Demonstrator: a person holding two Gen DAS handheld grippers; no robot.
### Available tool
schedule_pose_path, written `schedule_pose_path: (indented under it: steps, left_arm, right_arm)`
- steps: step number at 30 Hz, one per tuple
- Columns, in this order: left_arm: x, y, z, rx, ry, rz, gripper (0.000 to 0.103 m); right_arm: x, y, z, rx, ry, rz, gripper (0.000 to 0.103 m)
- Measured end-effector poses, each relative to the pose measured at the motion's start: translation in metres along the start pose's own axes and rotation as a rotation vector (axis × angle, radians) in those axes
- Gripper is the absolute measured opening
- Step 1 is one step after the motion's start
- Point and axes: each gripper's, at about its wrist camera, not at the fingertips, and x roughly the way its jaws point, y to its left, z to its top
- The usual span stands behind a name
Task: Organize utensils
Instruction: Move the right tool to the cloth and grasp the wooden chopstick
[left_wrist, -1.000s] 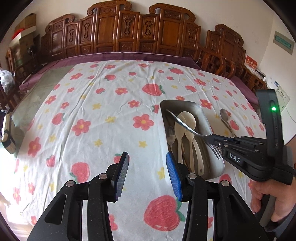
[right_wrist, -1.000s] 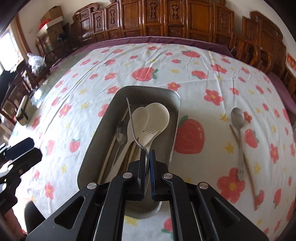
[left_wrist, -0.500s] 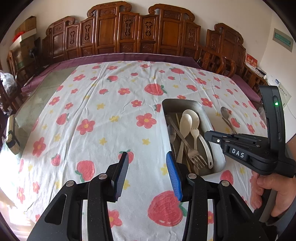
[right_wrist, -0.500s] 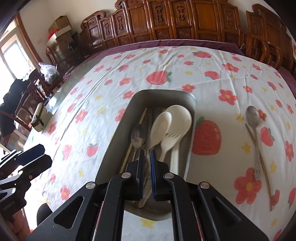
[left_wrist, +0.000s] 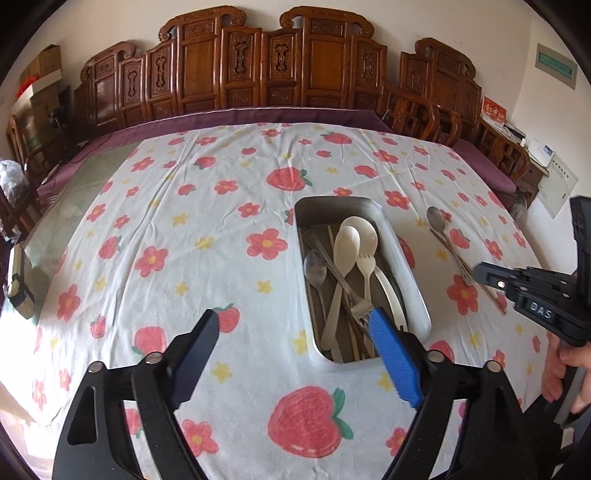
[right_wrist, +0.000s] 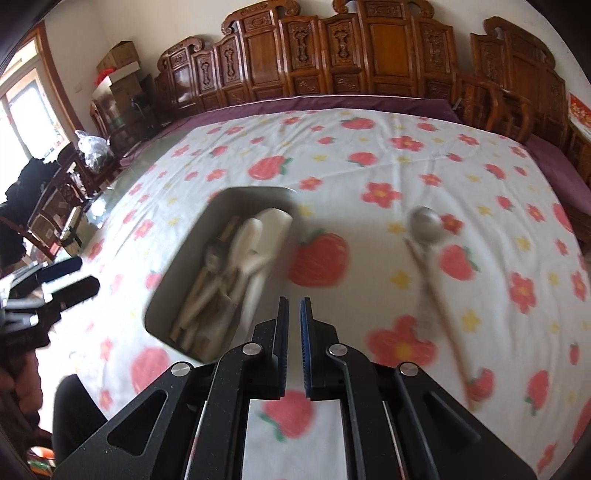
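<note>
A metal tray (left_wrist: 415, 291) lies on the flowered cloth and holds white plastic spoons (left_wrist: 347, 243), a metal spoon (left_wrist: 314, 267), a metal fork (left_wrist: 360, 306) and chopsticks. My left gripper (left_wrist: 294, 319) hovers at the tray's near left; its jaws are opening wide, with nothing between them. My right gripper (right_wrist: 294, 306) is shut and empty, over the cloth just right of the tray (right_wrist: 255, 192). In the left wrist view the right gripper (left_wrist: 484, 271) sits beyond the tray's right side. A loose metal spoon (right_wrist: 424, 221) lies on the cloth with a chopstick (right_wrist: 443, 314) beside it.
Carved wooden chairs (left_wrist: 258, 70) line the table's far and right sides. A bare glass strip (left_wrist: 62, 218) edges the cloth on the left. A hand (left_wrist: 565, 369) grips the right tool at the frame's right edge. The right wrist view is blurred by motion.
The right gripper let the metal fork go into the tray, then swung right toward the loose spoon. The left jaws spread much wider.
</note>
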Motion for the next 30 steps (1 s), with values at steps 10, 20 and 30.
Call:
schedule_pose_path:
  steps: [10,20,30]
  left_arm:
    - [0.012,-0.037,0.000,0.044,0.021,-0.051,0.082]
    - [0.014,-0.078,0.003,0.114,0.024,-0.082,0.082]
    - [0.017,-0.102,0.002,0.160,0.038,-0.082,0.082]
  right_arm:
    - [0.003,-0.094,-0.036,0.010,0.098,-0.140,0.024]
    - [0.040,-0.103,-0.036,-0.057,0.162,-0.155,0.024]
    - [0.068,-0.103,-0.018,-0.116,0.205,-0.156,0.013]
